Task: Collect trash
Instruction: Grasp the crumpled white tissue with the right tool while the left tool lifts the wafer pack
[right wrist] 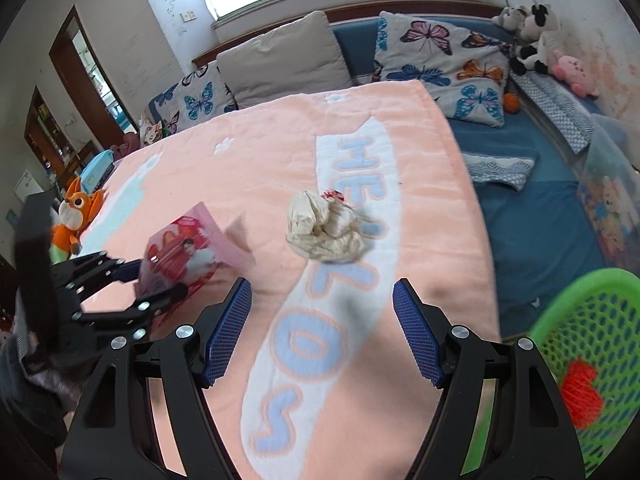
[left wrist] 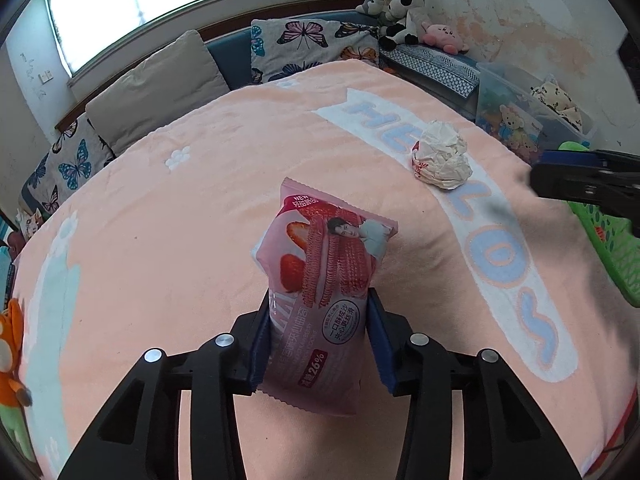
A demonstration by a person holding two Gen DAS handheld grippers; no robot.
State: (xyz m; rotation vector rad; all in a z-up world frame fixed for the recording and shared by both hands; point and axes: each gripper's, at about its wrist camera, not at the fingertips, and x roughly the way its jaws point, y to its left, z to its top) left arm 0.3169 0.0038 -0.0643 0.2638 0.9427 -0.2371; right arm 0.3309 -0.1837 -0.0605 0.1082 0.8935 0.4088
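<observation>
Left claw (left wrist: 318,340) is gripping the pink snack wrapper (left wrist: 320,280), lifting it above the peach blanket (left wrist: 160,220); right claw (right wrist: 322,332) is hanging released; crumpled paper ball (right wrist: 326,232) is lying on blanket, green basket (right wrist: 592,320) at right

**Left tool clamped, right tool spread**

The left tool (left wrist: 318,336) has its two blue-padded fingers (left wrist: 260,344) pressed in from both sides on a pink strawberry snack packet (left wrist: 320,280), holding it lifted and roughly upright. In the right wrist view its black linkage reaches in from the left edge. The right tool (right wrist: 322,328) holds nothing, its blue ribbed pads (right wrist: 228,330) set wide apart, tilted downward over the bed.
</observation>
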